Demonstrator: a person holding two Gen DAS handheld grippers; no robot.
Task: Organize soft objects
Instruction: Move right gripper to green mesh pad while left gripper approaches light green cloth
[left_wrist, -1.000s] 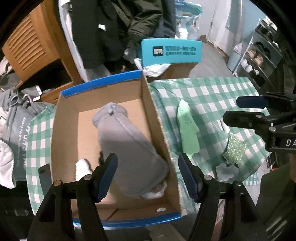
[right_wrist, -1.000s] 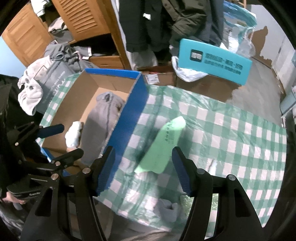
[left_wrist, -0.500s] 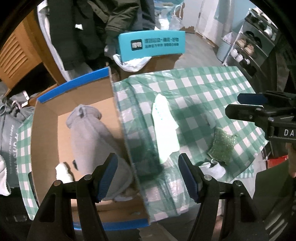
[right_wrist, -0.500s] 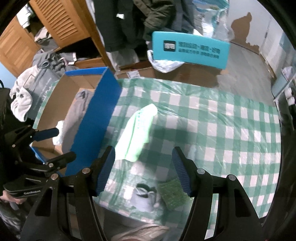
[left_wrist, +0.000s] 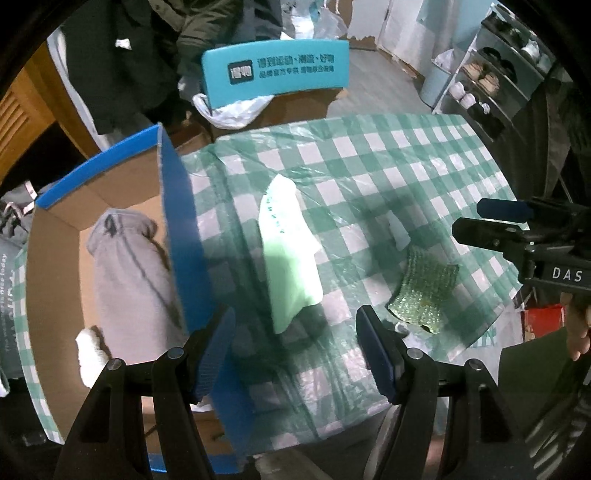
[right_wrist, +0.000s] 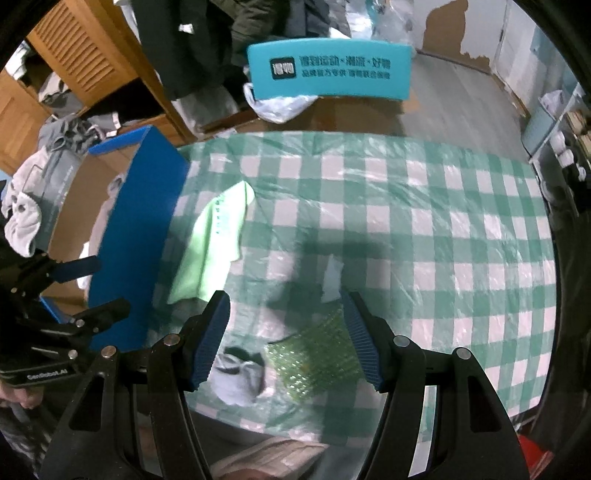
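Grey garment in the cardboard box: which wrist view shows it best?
The left wrist view. It looks down into the cardboard box, so the grey garment shows along nearly its whole length, with a white item beside it. In the right wrist view the box's blue wall hides all but a thin grey strip.

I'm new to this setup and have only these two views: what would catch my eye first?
First the green-and-white checked tablecloth, with a pale green folded cloth lying flat near the blue-walled cardboard box at its left. Inside the box lies a grey garment. Nearer the table's front edge, a sparkly green scouring pad sits just below the right gripper, whose jaws are open and empty.
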